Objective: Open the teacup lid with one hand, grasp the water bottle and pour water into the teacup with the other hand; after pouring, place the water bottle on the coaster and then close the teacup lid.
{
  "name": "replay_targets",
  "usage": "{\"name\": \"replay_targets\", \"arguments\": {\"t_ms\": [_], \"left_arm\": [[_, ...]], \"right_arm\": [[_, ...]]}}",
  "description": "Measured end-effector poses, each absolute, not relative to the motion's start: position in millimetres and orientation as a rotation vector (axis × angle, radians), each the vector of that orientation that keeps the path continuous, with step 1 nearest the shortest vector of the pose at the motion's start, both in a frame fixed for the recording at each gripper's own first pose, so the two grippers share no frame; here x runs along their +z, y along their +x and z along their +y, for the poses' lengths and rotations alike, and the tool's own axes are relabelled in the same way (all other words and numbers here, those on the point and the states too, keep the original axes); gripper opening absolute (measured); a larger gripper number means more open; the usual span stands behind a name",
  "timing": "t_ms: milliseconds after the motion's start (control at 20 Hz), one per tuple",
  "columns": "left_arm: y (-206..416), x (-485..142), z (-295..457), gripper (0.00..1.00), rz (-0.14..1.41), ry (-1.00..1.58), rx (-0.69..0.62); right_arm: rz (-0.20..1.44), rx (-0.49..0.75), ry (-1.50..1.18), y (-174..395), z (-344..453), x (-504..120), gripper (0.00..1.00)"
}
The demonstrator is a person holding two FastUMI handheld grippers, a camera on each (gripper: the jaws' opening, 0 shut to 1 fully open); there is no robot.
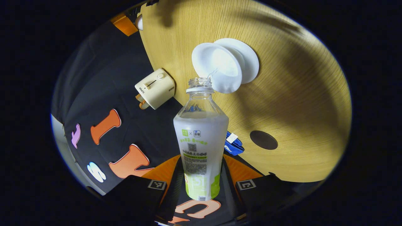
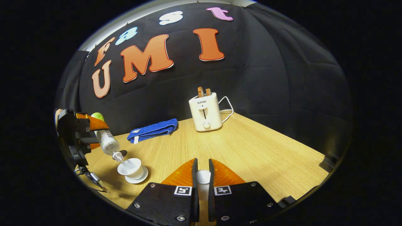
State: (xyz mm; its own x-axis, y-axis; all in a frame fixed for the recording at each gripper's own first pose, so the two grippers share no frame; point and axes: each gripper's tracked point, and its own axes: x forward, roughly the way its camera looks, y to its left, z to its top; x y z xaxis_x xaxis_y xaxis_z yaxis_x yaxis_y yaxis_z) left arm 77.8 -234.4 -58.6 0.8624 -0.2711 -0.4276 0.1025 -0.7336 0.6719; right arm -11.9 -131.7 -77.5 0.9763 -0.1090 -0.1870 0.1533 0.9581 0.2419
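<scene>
Barely visible: lid [image 2: 203, 177] between fingers [image 2: 220, 174].

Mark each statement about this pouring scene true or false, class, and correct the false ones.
1. The left tongs hold the water bottle tilted over the teacup. True.
2. The lid sits on the teacup. False: the right tongs grip it, away from the cup.
3. The teacup stands on a saucer. True.
4. The bottle stands on the coaster. False: the coaster is bare.
5. The blue towel covers the toaster. False: it lies folded beside it.
</scene>
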Motion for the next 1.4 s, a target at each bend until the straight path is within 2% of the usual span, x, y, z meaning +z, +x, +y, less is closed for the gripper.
{"name": "replay_targets", "arguments": {"t_ms": [150, 250, 300, 350, 450, 650, 900, 950, 1000, 1050, 1100, 1150, 1300, 1350, 1400], "left_arm": [[75.1, -64.5, -232.2, 0.65, -0.083, 2.238, -0.689], [73.1, -79.1, -225.1, 0.67, 0.013, 2.081, -0.733], [71.6, -84.3, -224.2, 0.63, 0.041, 2.009, -0.747], [69.7, -87.8, -222.2, 0.67, 0.061, 1.947, -0.747], [64.4, -95.0, -218.8, 0.63, 0.105, 1.823, -0.744], [58.1, -114.2, -218.9, 0.67, 0.212, 1.562, -0.747], [65.2, -135.5, -226.0, 0.67, 0.333, 1.137, -0.666], [69.3, -134.2, -229.4, 0.63, 0.347, 1.032, -0.638], [71.2, -133.2, -226.6, 0.67, 0.359, 0.935, -0.611], [69.7, -129.3, -225.4, 0.63, 0.370, 0.838, -0.590], [71.0, -128.0, -226.9, 0.66, 0.386, 0.743, -0.572], [72.1, -127.3, -226.4, 0.63, 0.399, 0.650, -0.560], [79.3, -121.9, -213.7, 0.66, 0.417, 0.440, -0.505], [81.7, -118.3, -207.7, 0.63, 0.420, 0.385, -0.487], [83.0, -113.7, -202.8, 0.67, 0.416, 0.337, -0.476]], "right_arm": [[0.177, -0.125, 0.258, -11.0, -127.7, -78.7, 0.12], [0.179, -0.123, 0.256, -10.5, -127.1, -78.8, 0.12], [0.180, -0.123, 0.254, -10.4, -127.2, -78.5, 0.12], [0.181, -0.125, 0.252, -9.7, -128.1, -78.9, 0.12], [0.186, -0.125, 0.253, -9.0, -127.6, -78.8, 0.12], [0.190, -0.119, 0.249, -8.4, -122.4, -77.2, 0.12], [0.196, -0.114, 0.233, -8.0, -116.3, -73.7, 0.11], [0.198, -0.115, 0.232, -8.2, -115.2, -73.2, 0.11], [0.201, -0.113, 0.231, -7.6, -113.1, -72.3, 0.11], [0.202, -0.111, 0.231, -6.8, -110.9, -71.5, 0.11], [0.204, -0.108, 0.228, -5.7, -108.2, -70.8, 0.11], [0.208, -0.104, 0.224, -6.2, -105.6, -70.8, 0.11], [0.217, -0.093, 0.209, -4.7, -97.2, -68.2, 0.11], [0.218, -0.091, 0.205, -4.8, -95.3, -66.5, 0.12], [0.218, -0.088, 0.204, -3.7, -93.6, -64.6, 0.11]]}}
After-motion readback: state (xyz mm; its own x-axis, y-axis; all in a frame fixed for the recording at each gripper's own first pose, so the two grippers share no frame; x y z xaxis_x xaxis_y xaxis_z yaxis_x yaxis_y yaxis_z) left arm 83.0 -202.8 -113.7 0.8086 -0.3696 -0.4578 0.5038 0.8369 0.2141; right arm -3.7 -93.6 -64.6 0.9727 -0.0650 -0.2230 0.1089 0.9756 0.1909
